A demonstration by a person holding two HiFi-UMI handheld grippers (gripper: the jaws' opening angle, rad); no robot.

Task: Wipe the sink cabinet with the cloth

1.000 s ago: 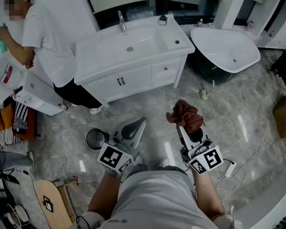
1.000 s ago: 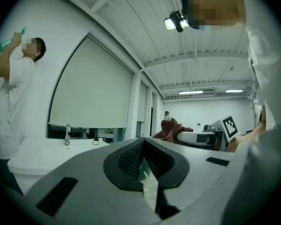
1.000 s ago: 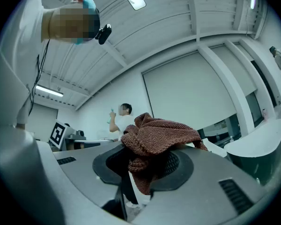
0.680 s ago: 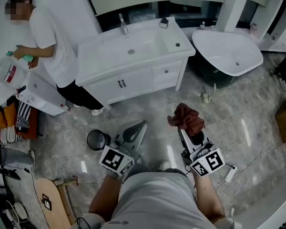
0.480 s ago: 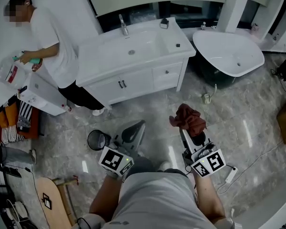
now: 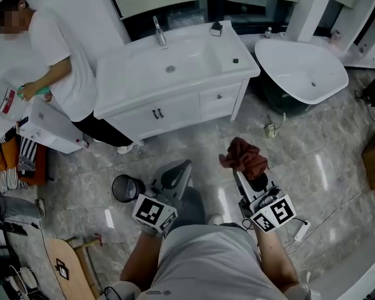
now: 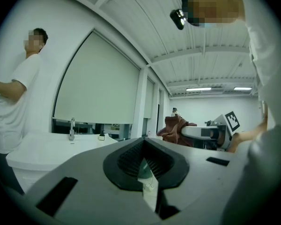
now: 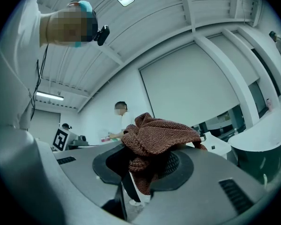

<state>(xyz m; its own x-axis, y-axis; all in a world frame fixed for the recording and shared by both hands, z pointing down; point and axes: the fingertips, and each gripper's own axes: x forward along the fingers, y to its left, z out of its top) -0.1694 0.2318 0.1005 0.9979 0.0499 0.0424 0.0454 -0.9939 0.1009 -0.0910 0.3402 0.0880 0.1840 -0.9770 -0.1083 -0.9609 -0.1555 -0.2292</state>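
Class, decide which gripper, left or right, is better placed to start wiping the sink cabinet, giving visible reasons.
Right. The right gripper clamps the brown cloth, while the left gripper is shut and empty. Both hang short of the sink cabinet.

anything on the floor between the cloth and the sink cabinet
Nothing visible: only bare grey marble floor lies between the reddish-brown knitted cloth in the right gripper and the white sink cabinet.

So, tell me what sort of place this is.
Probably a bathroom display or mock-up in a large hall: a white sink cabinet with a faucet, a freestanding bathtub beside it, and a marble-look floor.
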